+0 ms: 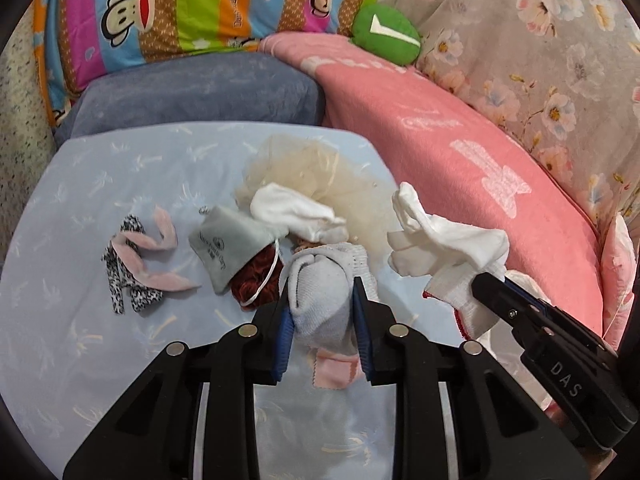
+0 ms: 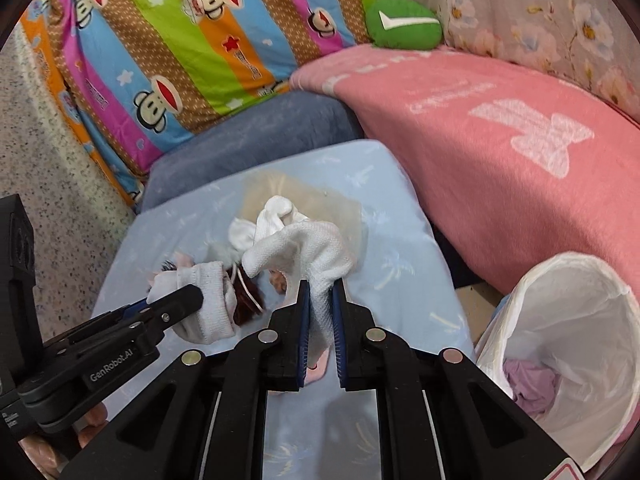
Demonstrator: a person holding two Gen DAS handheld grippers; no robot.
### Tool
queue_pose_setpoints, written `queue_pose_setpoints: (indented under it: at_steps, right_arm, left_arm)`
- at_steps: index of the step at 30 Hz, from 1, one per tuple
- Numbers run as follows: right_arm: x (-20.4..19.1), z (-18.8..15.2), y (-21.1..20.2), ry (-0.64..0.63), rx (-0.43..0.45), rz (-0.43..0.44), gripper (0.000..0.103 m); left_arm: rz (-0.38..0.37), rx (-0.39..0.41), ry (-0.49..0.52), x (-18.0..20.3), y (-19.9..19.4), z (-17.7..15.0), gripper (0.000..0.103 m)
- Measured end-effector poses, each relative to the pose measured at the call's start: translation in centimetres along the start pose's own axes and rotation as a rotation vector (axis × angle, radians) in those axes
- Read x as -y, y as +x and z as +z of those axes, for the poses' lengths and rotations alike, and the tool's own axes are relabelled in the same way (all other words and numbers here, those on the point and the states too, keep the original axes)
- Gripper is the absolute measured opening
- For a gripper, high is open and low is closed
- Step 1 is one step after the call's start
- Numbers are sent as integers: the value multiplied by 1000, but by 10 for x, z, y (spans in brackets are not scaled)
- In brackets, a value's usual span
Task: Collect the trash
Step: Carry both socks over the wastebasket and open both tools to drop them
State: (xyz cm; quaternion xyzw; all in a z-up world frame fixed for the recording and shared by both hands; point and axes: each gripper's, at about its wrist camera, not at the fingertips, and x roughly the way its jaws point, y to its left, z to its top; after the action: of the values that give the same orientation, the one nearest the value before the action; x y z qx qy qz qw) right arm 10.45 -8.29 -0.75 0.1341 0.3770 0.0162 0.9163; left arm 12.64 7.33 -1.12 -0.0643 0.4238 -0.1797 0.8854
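a grey-white sock (image 1: pixel 324 296) is clenched in the left claw (image 1: pixel 325 292), and a white sock (image 2: pixel 316 256) in the right claw (image 2: pixel 320 292), both lifted above the pale blue bed sheet (image 1: pixel 100 200). right of the sheet, a lined bin (image 2: pixel 568 344) is seen.

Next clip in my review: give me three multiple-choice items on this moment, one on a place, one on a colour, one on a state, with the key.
1. Where does the lined bin stand in the right wrist view?
A. lower right, beside the bed
B. on the pink blanket
C. behind the striped pillow

2. What colour is the round cushion with the check mark?
A. red
B. green
C. yellow

3. What is the left tool doing?
A. standing open over nothing
B. clamped on a pale sock
C. holding a bottle

Key: 1 A, its white liner shows at lower right, off the blue sheet. 2 B, it is green with a white tick. 3 B, the blue pads press the sock from both sides.
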Motion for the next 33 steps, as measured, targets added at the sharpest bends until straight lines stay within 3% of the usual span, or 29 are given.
queue_pose_setpoints:
  at_steps: [15, 33]
  right_arm:
    - [26, 5, -85, 38, 139, -30, 10]
    - [121, -21, -157, 170, 212, -155, 10]
  left_arm:
    - [-69, 80, 130, 64, -33, 4, 26]
    - [-169, 72, 334, 171, -34, -18, 26]
